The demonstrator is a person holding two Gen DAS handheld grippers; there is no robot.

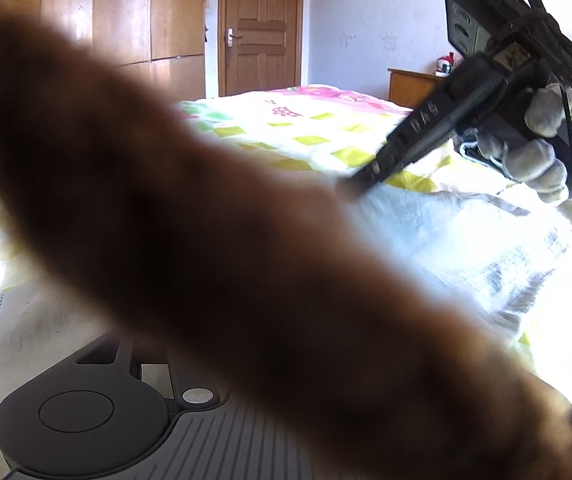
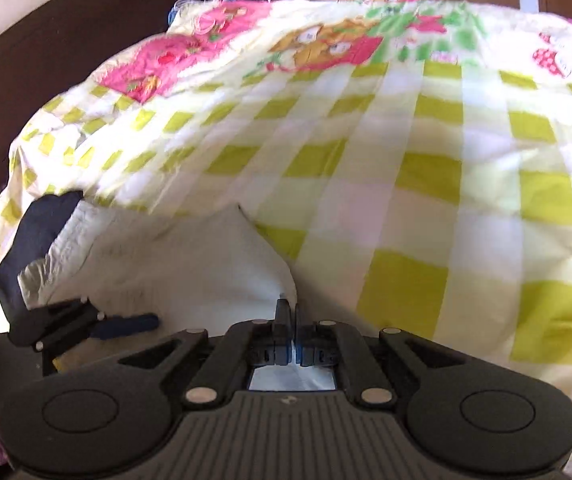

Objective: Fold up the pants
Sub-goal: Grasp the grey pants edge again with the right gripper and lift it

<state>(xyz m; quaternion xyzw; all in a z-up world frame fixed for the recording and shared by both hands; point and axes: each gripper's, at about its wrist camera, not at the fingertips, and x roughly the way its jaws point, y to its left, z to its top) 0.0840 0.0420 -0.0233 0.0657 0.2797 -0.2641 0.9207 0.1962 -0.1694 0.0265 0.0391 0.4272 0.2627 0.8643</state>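
Note:
The pants (image 2: 173,264) are white or very pale, lying on the bed. In the right wrist view my right gripper (image 2: 290,322) is shut on a fold of this pale cloth, which peaks just beyond the jaws. In the left wrist view a blurred brown shape (image 1: 245,248) covers the lens and hides my left gripper's fingers. The right gripper (image 1: 360,182) shows there too, held by a gloved hand (image 1: 538,152), its tip down on the pale cloth (image 1: 466,232). The left gripper (image 2: 133,326) appears at lower left of the right view, fingers on the cloth.
A quilt (image 2: 426,168) with green checks and pink cartoon prints covers the bed. A dark garment (image 2: 33,236) lies at the bed's left edge. A wooden door (image 1: 261,28), wardrobe (image 1: 125,12) and a bedside cabinet (image 1: 410,88) stand behind.

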